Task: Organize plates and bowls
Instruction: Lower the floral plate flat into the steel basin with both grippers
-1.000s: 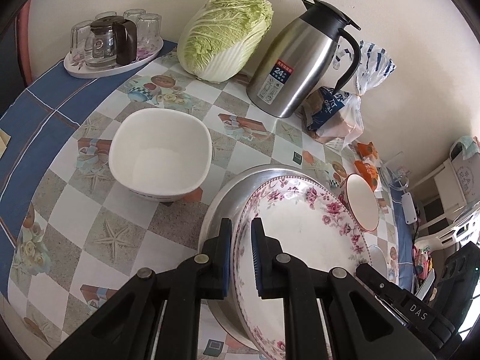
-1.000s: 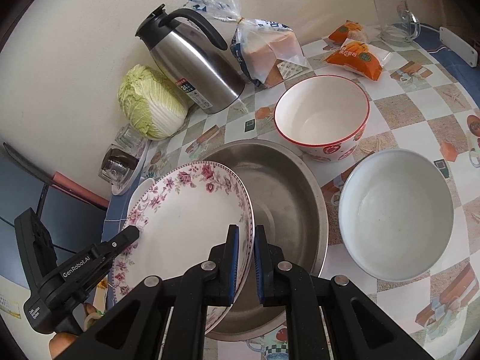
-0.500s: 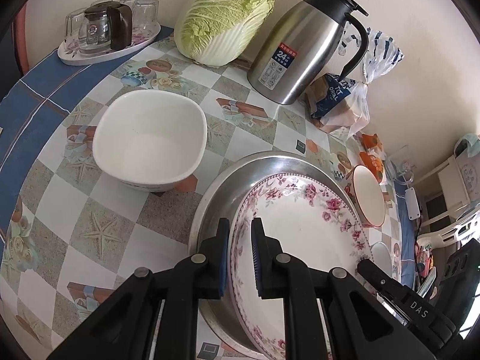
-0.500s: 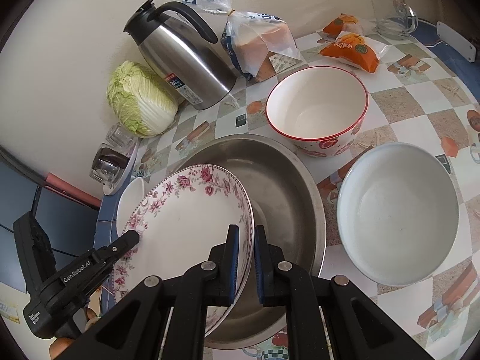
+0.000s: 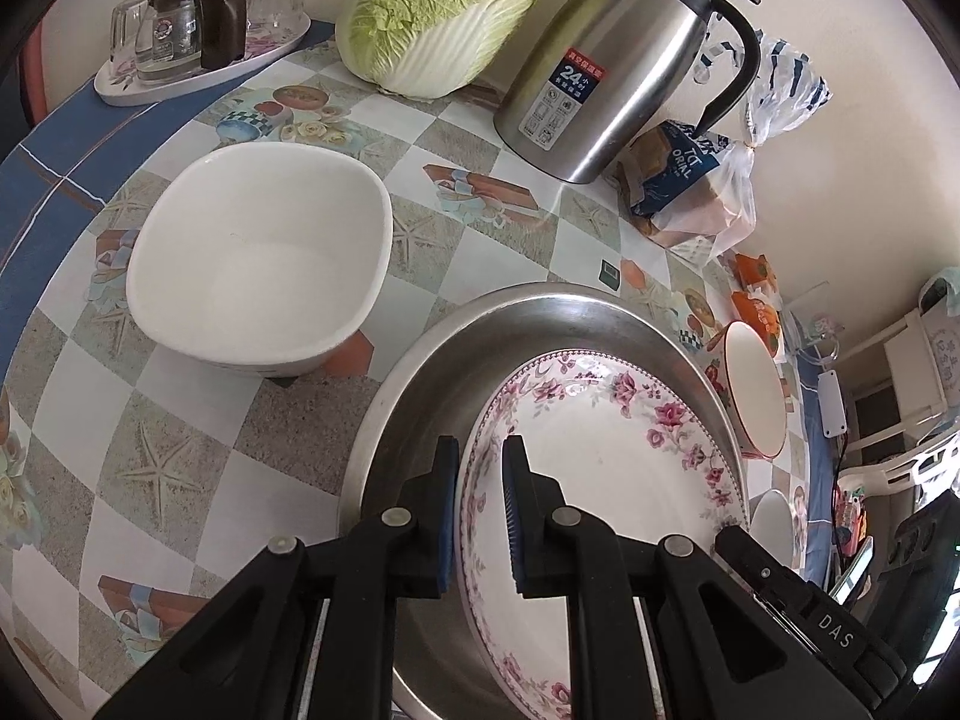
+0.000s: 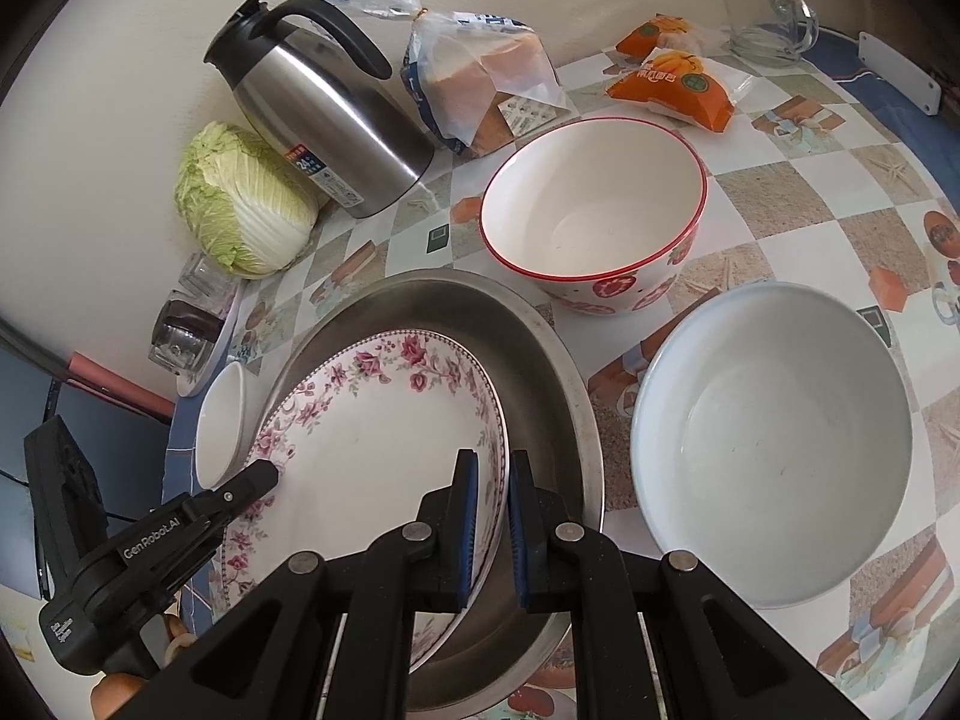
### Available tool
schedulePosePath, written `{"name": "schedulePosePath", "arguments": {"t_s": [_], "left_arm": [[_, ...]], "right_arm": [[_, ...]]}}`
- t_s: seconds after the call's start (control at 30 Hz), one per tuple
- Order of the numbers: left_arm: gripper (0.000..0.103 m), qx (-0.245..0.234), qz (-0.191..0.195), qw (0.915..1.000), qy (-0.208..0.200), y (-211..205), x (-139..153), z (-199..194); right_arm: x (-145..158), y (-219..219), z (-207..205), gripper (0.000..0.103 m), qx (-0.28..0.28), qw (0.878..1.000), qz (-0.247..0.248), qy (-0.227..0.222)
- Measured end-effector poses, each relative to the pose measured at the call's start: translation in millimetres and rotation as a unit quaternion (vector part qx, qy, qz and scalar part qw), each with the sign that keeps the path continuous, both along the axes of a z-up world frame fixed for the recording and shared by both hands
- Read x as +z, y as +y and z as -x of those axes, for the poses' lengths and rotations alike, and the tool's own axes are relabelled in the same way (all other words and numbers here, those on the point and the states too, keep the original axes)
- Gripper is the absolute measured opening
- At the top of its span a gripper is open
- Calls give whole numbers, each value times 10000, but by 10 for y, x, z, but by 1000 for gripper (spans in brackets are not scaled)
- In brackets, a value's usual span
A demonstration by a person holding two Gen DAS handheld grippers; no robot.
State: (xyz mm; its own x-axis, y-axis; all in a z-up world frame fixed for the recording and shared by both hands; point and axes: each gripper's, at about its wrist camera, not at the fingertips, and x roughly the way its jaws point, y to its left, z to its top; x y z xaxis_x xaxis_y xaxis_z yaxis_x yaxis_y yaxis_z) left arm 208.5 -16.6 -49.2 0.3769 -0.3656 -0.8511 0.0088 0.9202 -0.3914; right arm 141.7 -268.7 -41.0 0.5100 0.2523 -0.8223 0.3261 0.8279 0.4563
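Observation:
A floral plate (image 5: 606, 480) (image 6: 372, 444) sits low inside a large steel basin (image 5: 432, 372) (image 6: 540, 360). My left gripper (image 5: 480, 510) is shut on the plate's left rim. My right gripper (image 6: 492, 516) is shut on its right rim. A white squarish bowl (image 5: 258, 258) stands left of the basin. A red-rimmed bowl (image 6: 594, 210) stands behind the basin and a pale round bowl (image 6: 774, 444) to its right.
A steel thermos jug (image 5: 612, 60), a cabbage (image 5: 444, 6), a bread bag (image 6: 480, 84) and orange snack packets (image 6: 678, 84) line the wall. A tray with glasses (image 5: 198, 30) is at the far left. A glass mug (image 6: 768, 12) stands far right.
Both grippers have lowered the floral plate deeper into the steel basin, staying shut on its rims.

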Motion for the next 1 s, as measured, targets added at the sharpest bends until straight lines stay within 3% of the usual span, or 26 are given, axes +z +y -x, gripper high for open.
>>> {"name": "schedulePosePath", "arguments": {"t_s": [1.0], "left_arm": [[18, 23, -243, 9997, 76, -81, -158, -42]], "right_arm": [[-73, 95, -59, 12, 182, 9990, 296, 271]]}}
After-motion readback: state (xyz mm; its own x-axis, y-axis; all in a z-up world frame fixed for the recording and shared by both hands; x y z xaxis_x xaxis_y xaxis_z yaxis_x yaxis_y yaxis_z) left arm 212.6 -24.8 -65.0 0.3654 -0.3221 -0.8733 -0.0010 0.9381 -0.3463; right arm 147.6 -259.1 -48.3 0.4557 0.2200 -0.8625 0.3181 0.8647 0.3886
